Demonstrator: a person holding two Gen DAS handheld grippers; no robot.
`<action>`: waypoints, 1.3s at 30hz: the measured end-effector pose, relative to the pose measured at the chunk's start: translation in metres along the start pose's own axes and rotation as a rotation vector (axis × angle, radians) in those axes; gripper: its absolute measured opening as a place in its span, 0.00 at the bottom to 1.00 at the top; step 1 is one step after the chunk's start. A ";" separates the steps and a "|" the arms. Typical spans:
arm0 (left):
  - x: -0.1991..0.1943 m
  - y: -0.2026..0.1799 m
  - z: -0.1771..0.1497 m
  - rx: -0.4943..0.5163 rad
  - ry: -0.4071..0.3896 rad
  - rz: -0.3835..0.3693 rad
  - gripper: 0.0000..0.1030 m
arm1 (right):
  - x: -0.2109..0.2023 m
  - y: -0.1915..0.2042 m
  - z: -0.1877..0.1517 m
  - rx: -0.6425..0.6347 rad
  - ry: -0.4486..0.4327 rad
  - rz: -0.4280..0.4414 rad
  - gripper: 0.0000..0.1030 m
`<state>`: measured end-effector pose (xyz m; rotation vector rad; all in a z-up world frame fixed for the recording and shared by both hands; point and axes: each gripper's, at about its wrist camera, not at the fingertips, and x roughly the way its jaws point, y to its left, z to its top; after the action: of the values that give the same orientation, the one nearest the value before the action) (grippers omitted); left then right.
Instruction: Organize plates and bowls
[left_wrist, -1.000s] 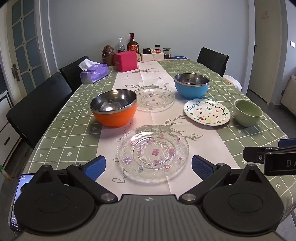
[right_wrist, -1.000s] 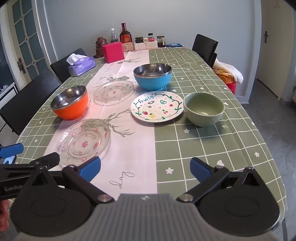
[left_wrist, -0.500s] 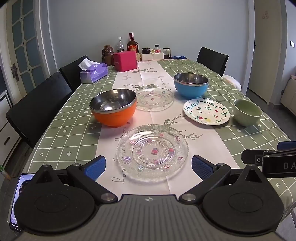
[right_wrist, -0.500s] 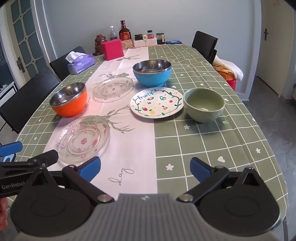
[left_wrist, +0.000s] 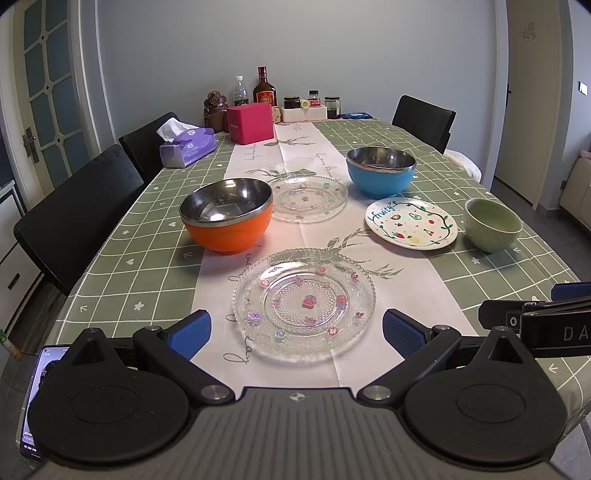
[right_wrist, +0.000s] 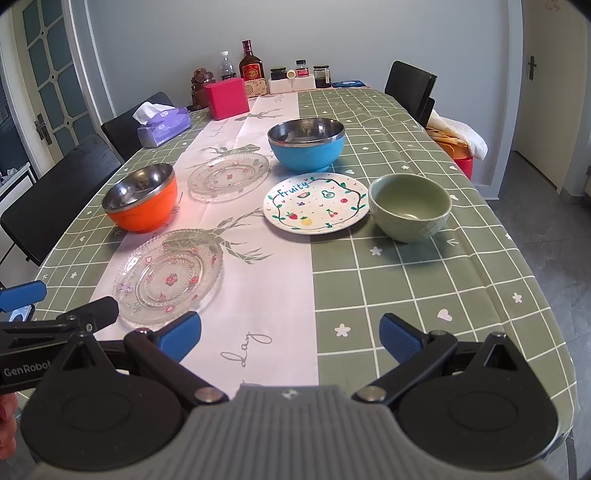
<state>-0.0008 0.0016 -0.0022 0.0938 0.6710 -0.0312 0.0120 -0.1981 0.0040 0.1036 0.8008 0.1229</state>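
A near glass plate (left_wrist: 303, 303) lies on the white runner, just ahead of my open left gripper (left_wrist: 297, 332), whose blue fingertips flank its front rim. Behind it sit an orange steel-lined bowl (left_wrist: 228, 214), a second glass plate (left_wrist: 307, 197), a blue bowl (left_wrist: 381, 170), a white "Fruity" plate (left_wrist: 411, 222) and a green bowl (left_wrist: 493, 223). My right gripper (right_wrist: 290, 334) hovers open and empty over the table's near edge, well short of the Fruity plate (right_wrist: 316, 202) and green bowl (right_wrist: 409, 206). The near glass plate (right_wrist: 168, 275) lies to its left.
A purple tissue box (left_wrist: 187, 147), a pink box (left_wrist: 250, 122) and bottles and jars (left_wrist: 264, 90) stand at the far end. Black chairs (left_wrist: 79, 206) line the left side, with another chair (left_wrist: 423, 120) at the far right. A phone (left_wrist: 37, 398) shows at lower left.
Both grippers have crept slightly forward and lower toward the table. Neither has opened, shut or touched anything. The dishes have not moved.
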 end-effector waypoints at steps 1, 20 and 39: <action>0.000 0.000 0.000 0.000 0.000 -0.001 1.00 | 0.000 0.000 0.000 -0.001 0.000 0.001 0.98; -0.002 0.000 0.000 -0.003 -0.001 -0.001 1.00 | 0.001 0.004 0.000 -0.009 0.010 0.006 0.98; -0.004 0.001 0.001 -0.008 -0.005 0.004 1.00 | 0.002 0.006 0.002 -0.018 0.011 0.011 0.98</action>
<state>-0.0031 0.0026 0.0015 0.0871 0.6661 -0.0251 0.0140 -0.1920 0.0051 0.0908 0.8102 0.1414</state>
